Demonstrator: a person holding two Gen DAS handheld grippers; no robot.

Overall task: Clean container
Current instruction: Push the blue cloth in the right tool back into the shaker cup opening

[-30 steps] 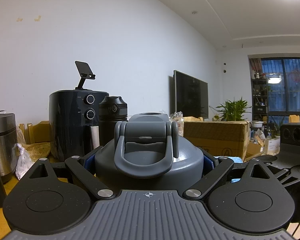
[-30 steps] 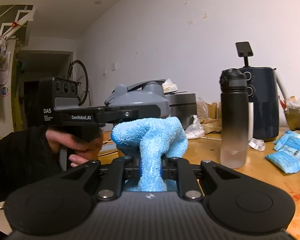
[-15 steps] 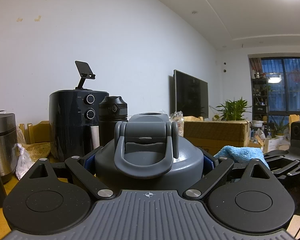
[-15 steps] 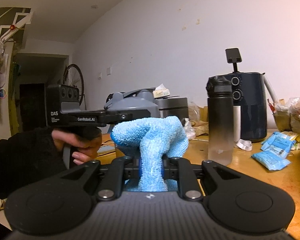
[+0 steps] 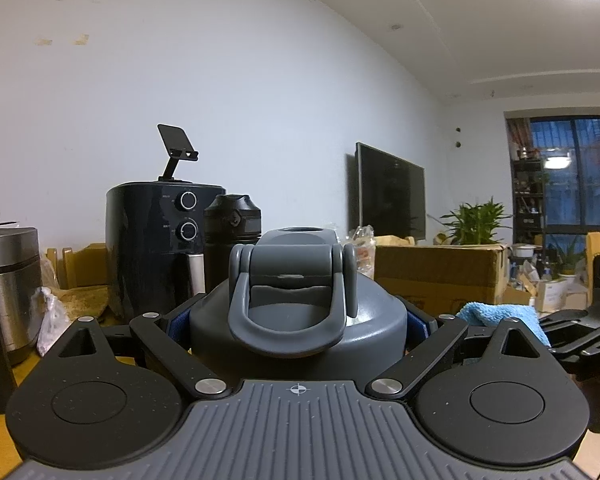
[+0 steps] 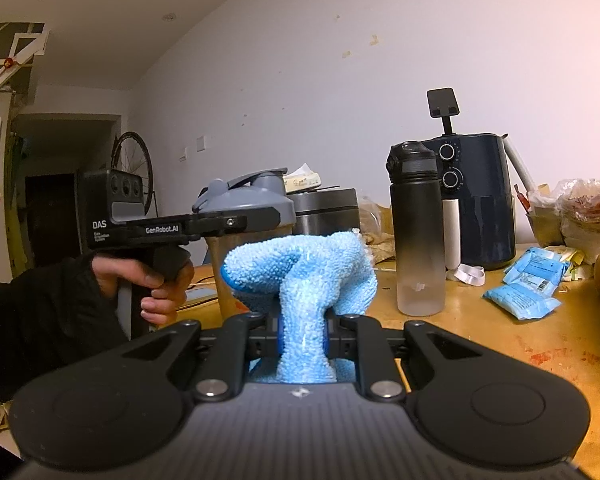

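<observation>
Above the wooden tabletop, left hand-held gripper clamps the grey-lidded shaker container just under its lid; cup base hidden behind the blue cloth. Right hand-held gripper is nearly pressed together, pinching that cloth, its pads buried in the fabric. Cloth sits just beside the container; contact unclear. Person's hand grips the left handle. Black bottle stands upright, air fryer behind near the wall edge.

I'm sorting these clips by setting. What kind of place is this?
Most likely a lived-in home, a combined dining and living room: a wooden table crowded with an air fryer and a rice cooker, with a wall-mounted TV and a potted plant beyond.
</observation>
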